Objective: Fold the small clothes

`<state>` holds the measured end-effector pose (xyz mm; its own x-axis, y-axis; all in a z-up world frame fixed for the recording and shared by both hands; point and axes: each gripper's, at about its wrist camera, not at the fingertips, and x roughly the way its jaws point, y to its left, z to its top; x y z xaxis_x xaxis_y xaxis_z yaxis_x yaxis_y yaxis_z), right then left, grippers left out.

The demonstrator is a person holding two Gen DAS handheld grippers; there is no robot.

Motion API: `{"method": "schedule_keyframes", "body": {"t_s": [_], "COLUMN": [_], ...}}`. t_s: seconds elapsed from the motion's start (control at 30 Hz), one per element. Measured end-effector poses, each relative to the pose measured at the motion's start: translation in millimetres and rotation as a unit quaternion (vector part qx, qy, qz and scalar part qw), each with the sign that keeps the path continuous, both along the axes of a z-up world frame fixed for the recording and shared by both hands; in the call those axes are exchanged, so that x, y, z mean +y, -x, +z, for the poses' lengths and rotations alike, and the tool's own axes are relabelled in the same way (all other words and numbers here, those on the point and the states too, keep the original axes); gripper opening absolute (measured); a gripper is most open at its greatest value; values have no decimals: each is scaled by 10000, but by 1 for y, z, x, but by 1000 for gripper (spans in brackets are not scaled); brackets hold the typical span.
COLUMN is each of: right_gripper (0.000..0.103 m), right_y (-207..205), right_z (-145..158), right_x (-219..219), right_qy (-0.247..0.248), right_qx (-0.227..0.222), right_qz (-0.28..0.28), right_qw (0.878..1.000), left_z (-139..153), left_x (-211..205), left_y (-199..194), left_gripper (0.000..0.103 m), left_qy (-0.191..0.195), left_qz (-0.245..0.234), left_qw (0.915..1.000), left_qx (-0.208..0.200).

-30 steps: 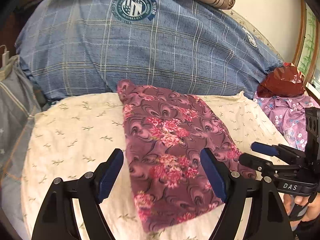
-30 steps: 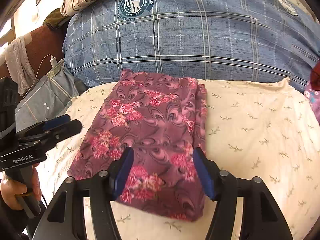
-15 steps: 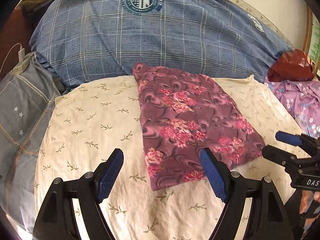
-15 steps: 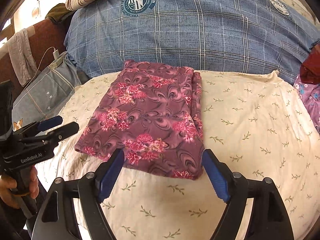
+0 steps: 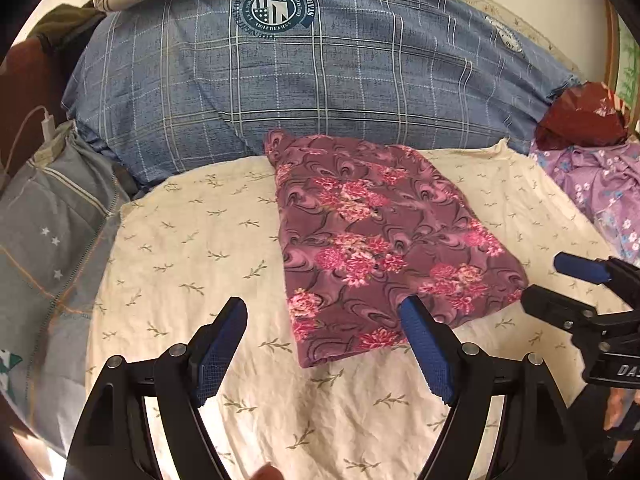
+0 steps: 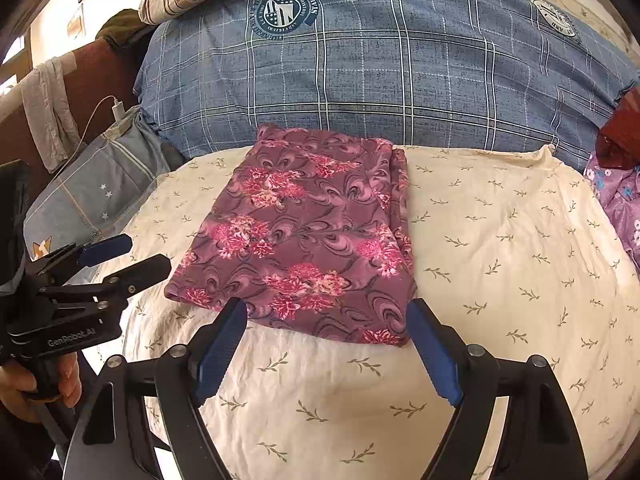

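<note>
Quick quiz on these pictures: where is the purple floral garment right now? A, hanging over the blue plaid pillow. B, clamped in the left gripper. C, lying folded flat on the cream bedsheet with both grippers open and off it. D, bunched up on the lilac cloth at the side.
C: the purple floral garment lies folded on the cream bedsheet, and the left gripper and right gripper are open, off it.

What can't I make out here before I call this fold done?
- Underside and inner layers of the folded floral garment: hidden by its top layer, both views.
- Purple flowered cloth: cut off by the right edge, both views.
- Right claw base: cut off at the edge, left wrist view.
</note>
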<state>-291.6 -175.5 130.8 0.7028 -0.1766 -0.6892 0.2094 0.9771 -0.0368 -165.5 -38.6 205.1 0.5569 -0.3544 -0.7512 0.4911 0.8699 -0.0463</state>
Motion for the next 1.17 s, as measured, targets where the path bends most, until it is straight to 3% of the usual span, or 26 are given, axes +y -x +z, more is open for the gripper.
{"method": "schedule_keyframes", "body": {"t_s": [1.17], "right_gripper": [83], "right_y": [3], "right_z": [6], "right_x": [7], "right_qy": [14], "right_qx": [-83], "right_qz": [37], "right_qw": [10000], "left_z": [3], "left_x": [-2], "left_y": [1], "left_gripper": [79], "left_qy": [132], "left_qz": [-94], "left_qw": [9999], "left_qx": [-6]}}
